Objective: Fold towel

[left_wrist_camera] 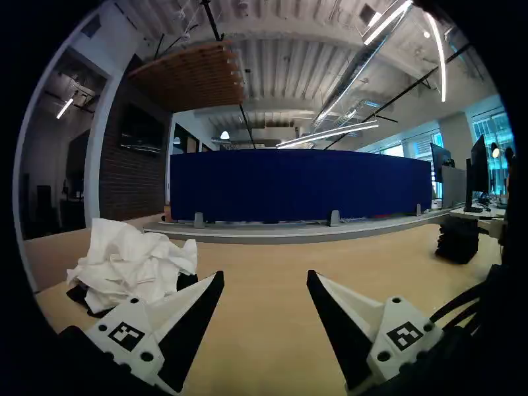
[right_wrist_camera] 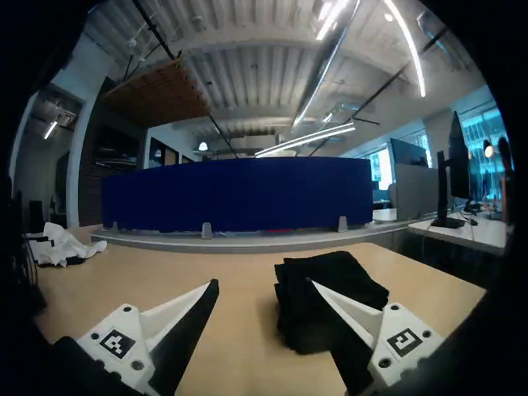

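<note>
Pale wood table (left_wrist_camera: 277, 317), crumpled white towels (left_wrist_camera: 132, 257), squared black cloth stack (right_wrist_camera: 330, 277), left gripper (left_wrist_camera: 264, 273) and right gripper (right_wrist_camera: 262, 282), jaws apart.

Tabletop (left_wrist_camera: 264, 261): lay open at 12 o'clock.
White pile (left_wrist_camera: 129, 264): crowded 10 o'clock of left gripper (left_wrist_camera: 264, 274).
Black stack (right_wrist_camera: 330, 280): blocked 1 o'clock of right gripper (right_wrist_camera: 262, 282).

a pale wooden worktop (left_wrist_camera: 277, 270) carries a crumpled heap of white towels (left_wrist_camera: 132, 261) near one side and a neat stack of black towels (right_wrist_camera: 327, 297) well apart from it
</note>
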`<state>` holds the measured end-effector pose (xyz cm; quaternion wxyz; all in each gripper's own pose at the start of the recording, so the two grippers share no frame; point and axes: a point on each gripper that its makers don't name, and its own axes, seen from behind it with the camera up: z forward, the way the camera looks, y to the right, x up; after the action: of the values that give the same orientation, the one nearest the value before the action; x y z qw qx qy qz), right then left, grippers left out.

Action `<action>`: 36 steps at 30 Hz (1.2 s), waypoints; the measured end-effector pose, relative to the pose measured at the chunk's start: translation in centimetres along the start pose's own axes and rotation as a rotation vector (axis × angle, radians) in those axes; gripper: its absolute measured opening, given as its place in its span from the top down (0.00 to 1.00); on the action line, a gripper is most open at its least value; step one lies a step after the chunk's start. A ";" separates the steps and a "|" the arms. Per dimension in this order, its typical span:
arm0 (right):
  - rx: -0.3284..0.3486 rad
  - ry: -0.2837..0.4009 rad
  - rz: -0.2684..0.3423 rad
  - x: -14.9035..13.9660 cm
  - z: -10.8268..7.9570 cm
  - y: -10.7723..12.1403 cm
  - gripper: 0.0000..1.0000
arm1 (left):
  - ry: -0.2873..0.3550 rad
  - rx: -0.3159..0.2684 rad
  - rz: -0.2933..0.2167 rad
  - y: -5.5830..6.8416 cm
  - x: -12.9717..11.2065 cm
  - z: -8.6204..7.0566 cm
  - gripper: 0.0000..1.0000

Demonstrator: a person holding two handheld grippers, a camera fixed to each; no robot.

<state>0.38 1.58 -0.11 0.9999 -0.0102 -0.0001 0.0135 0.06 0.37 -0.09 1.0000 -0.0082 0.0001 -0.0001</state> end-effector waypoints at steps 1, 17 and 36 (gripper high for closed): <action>0.002 0.000 -0.006 0.0 0.0 -0.1 0.00 | 0.000 0.000 0.000 0.0 0.0 0.0 0.07; -0.004 0.000 -0.027 -0.2 0.0 -0.3 0.00 | 0.000 0.000 0.000 0.0 0.0 0.0 0.07; -0.004 0.000 -0.028 -0.1 0.0 -0.3 0.00 | 0.000 0.000 0.000 0.0 0.1 0.1 0.07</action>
<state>0.26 1.28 -0.12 0.9999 -0.0122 -0.0004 -0.0005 0.16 0.40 0.01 1.0000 -0.0081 0.0001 -0.0002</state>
